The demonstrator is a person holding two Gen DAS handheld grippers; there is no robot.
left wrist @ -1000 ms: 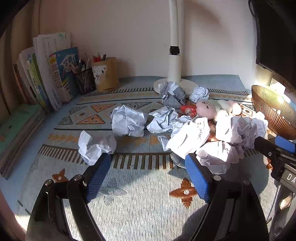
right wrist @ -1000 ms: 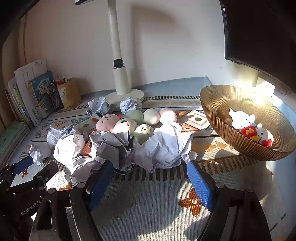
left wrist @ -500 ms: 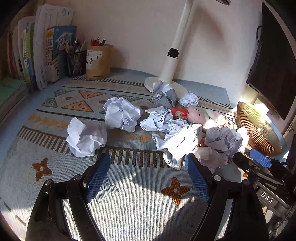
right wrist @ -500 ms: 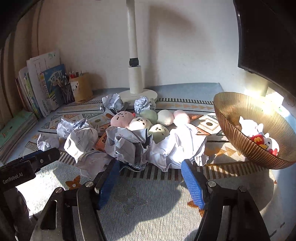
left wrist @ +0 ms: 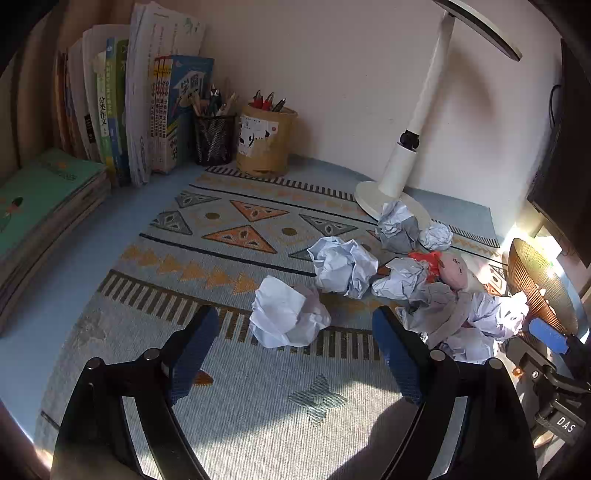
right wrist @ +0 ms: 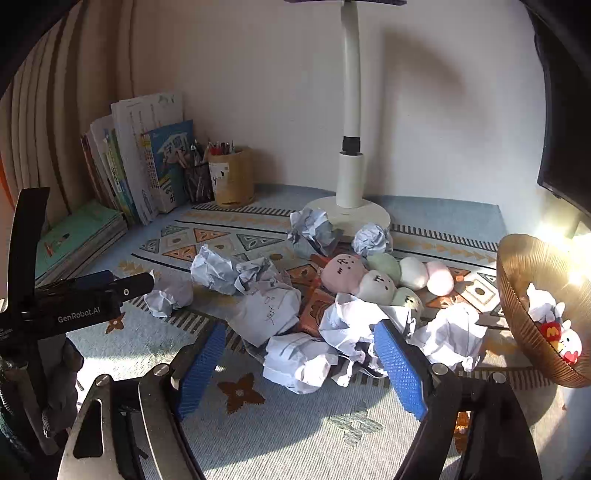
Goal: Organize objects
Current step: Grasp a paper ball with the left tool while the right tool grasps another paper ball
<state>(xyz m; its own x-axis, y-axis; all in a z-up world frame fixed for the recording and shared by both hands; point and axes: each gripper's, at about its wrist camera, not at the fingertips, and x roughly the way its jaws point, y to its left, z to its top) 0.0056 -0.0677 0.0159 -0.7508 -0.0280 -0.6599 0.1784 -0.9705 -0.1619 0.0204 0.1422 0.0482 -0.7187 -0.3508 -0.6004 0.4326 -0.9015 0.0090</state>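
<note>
Your left tool point(left wrist: 291, 354) hangs over the patterned mat point(left wrist: 258, 406) with its blue pads spread and still opening; a crumpled paper ball point(left wrist: 288, 317) lies on the mat just beyond the tips, untouched. Your right tool point(right wrist: 299, 363) is also opening, its pads wide apart. A crumpled sheet point(right wrist: 299, 360) lies between them and the right-hand pad sits against the paper heap, but nothing is clamped.

Readable writing: "GenRobot.AI" on the side of the left tool in the right view, "DAS" on the right tool's body at the edge of the left view. One paper ball point(right wrist: 267, 306) carries handwriting too small to read. The upright books point(left wrist: 147, 110) show Chinese titles.

Only the right view shows what the ribbed amber bowl point(right wrist: 517, 314) holds: small white and red plush toys point(right wrist: 561, 336), and the row of round soft toys point(right wrist: 380, 277) with drawn faces behind the paper. The left view shows just one pink toy point(left wrist: 456, 271) of that row, but gives the pen pots point(left wrist: 266, 140) and the lamp head point(left wrist: 480, 26) more clearly. All of it sits on the worktop by the wall.
</note>
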